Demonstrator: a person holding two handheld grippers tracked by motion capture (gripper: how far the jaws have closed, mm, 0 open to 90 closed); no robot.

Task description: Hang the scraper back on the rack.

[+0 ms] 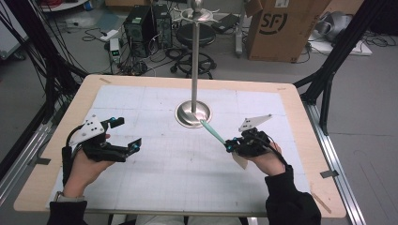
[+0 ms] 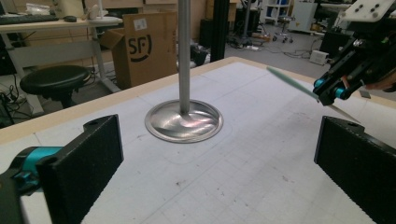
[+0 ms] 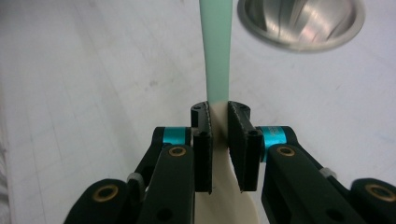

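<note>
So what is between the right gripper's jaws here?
The right gripper is shut on a spatula: green handle pointing toward the metal stand, cream blade behind the jaws. The clamped middle part is covered.

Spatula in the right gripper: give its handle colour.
Mint green handle, cream blade; clearest in the right gripper view.

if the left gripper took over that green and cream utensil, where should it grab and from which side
Probably the free mint-green handle. The right gripper is shut on the cream neck, so that part is taken. The handle sticks out level toward the stand's base. The open left gripper could come in from its own side, jaws across the flat strip.
</note>
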